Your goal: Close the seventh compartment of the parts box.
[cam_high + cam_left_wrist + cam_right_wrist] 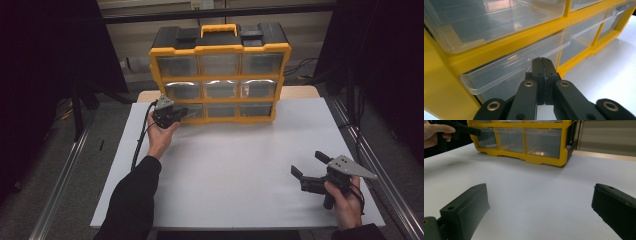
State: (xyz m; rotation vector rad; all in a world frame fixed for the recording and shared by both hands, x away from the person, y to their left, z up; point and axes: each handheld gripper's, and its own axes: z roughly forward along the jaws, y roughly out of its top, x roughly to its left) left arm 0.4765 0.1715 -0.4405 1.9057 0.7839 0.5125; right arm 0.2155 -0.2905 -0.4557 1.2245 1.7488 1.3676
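A yellow drawer cabinet with clear drawers stands at the back of the white table. The left gripper touches its bottom left drawer. The right gripper stays far away, jaws apart.

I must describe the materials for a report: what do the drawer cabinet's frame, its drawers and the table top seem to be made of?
Frame: it looks like yellow moulded plastic, smooth with a slight sheen and rounded edges.
Drawers: clear glossy plastic; the inside shows through and the lips catch reflections.
Table top: a white, matte, even surface, perhaps laminate or painted board; the material beneath cannot be told.
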